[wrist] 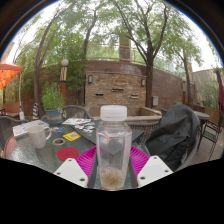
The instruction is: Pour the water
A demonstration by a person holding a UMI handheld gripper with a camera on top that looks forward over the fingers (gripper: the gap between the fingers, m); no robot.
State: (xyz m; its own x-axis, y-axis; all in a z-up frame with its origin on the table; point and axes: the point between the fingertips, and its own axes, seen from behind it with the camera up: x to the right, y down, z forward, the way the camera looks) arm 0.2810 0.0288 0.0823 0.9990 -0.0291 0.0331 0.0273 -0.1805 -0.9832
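You're outdoors at a glass-topped surface before a stone wall and trees. A cup stands on it. Your hand-held gripper, held level, clamps a clear white-capped bottle upright between its pads.

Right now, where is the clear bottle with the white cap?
In the gripper view, the bottle stands upright between the gripper fingers, over the glass table, with a white mug to its left.

Bottle: clear glossy plastic, white matt cap. Table: glossy glass top. Wall: rough stone.
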